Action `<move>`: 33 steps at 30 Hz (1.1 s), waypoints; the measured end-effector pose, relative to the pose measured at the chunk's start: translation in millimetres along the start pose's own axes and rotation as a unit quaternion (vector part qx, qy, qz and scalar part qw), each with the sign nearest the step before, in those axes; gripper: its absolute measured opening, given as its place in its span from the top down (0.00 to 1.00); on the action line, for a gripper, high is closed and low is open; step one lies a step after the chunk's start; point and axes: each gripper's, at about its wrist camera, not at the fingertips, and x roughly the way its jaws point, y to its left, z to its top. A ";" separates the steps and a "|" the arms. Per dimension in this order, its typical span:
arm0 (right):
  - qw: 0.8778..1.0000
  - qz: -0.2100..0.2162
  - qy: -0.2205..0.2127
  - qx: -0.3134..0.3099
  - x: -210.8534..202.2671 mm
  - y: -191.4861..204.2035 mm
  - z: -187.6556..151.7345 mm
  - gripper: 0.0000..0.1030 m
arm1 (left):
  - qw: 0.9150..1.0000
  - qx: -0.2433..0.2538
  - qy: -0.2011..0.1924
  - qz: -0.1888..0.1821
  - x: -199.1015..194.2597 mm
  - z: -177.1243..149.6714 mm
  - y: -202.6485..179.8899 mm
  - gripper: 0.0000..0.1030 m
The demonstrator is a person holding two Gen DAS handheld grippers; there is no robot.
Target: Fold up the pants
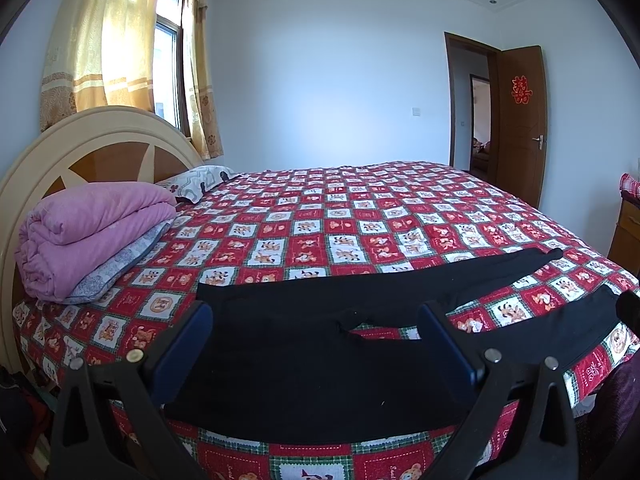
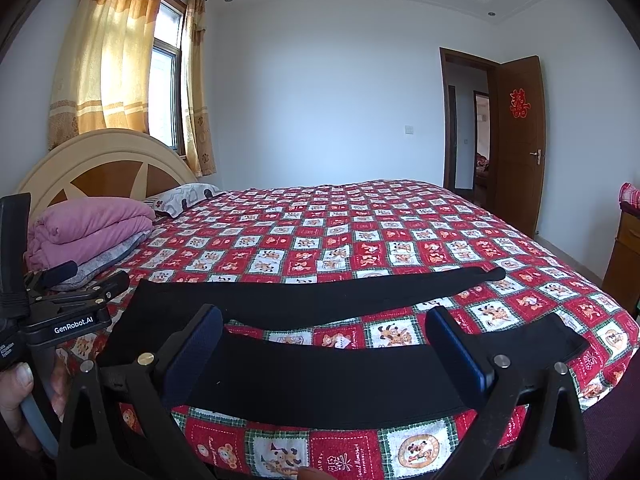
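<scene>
The black pants (image 1: 304,352) lie flat along the near edge of the bed, spread on a red patchwork bedspread (image 1: 360,216). Their waist end is toward the headboard side, and the two legs run off to the right with a wedge of bedspread showing between them. The far leg (image 2: 340,292) reaches out to a narrow cuff; the near leg (image 2: 320,376) follows the mattress edge.

The left gripper (image 1: 316,316) hovers over the upper part of the pants, its blue-padded fingers spread wide with nothing between them. The right gripper (image 2: 324,328) hangs above the near leg, its fingers likewise wide apart and empty. In the right wrist view the left gripper's body shows at the left edge, held by a hand (image 2: 16,404).

At the head of the bed a folded pink quilt (image 1: 88,232) sits on a grey patterned blanket (image 1: 116,268), with a pillow (image 1: 200,180) just behind and a cream and brown headboard (image 1: 92,148). Yellow curtains (image 1: 100,40) flank a window (image 1: 168,68). A brown door (image 1: 520,128) stands open at the far right wall, bearing a red paper decoration (image 1: 521,89).
</scene>
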 end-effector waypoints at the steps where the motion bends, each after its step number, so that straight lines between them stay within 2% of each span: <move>1: 1.000 0.000 0.001 0.000 0.5 0.2 -0.4 0.01 | 1.000 0.000 0.001 0.000 0.2 -1.4 0.6 0.00; 10: 1.000 -0.002 0.009 -0.001 5.8 -0.3 -6.1 0.01 | 1.000 0.000 0.014 0.002 11.2 -11.7 0.0 0.00; 20: 0.998 0.010 0.061 0.003 42.8 -9.5 -29.6 0.01 | 0.998 0.006 0.070 0.006 59.2 -31.9 11.6 0.00; 23: 0.997 0.009 0.083 0.007 58.6 -16.5 -38.7 0.01 | 0.996 0.003 0.075 0.043 80.2 -29.8 36.2 0.00; 24: 0.996 0.008 0.089 0.009 63.1 -19.1 -41.5 0.01 | 0.995 -0.009 0.078 0.063 92.6 -26.4 55.2 0.00; 26: 0.994 0.005 0.108 0.019 76.5 -27.8 -49.4 0.01 | 0.993 -0.025 0.084 0.078 112.8 -20.3 82.3 0.00; 30: 0.989 0.006 0.138 0.042 98.3 -42.0 -61.3 0.01 | 0.987 -0.053 0.122 0.094 176.3 -11.3 137.3 0.00; 32: 0.988 0.005 0.146 0.043 106.7 -48.8 -66.5 0.01 | 0.985 -0.049 0.141 0.091 204.5 -10.8 154.4 0.08; 33: 0.988 0.003 0.148 0.040 109.9 -51.8 -68.2 0.01 | 0.983 -0.047 0.152 0.087 216.2 -11.1 160.2 0.16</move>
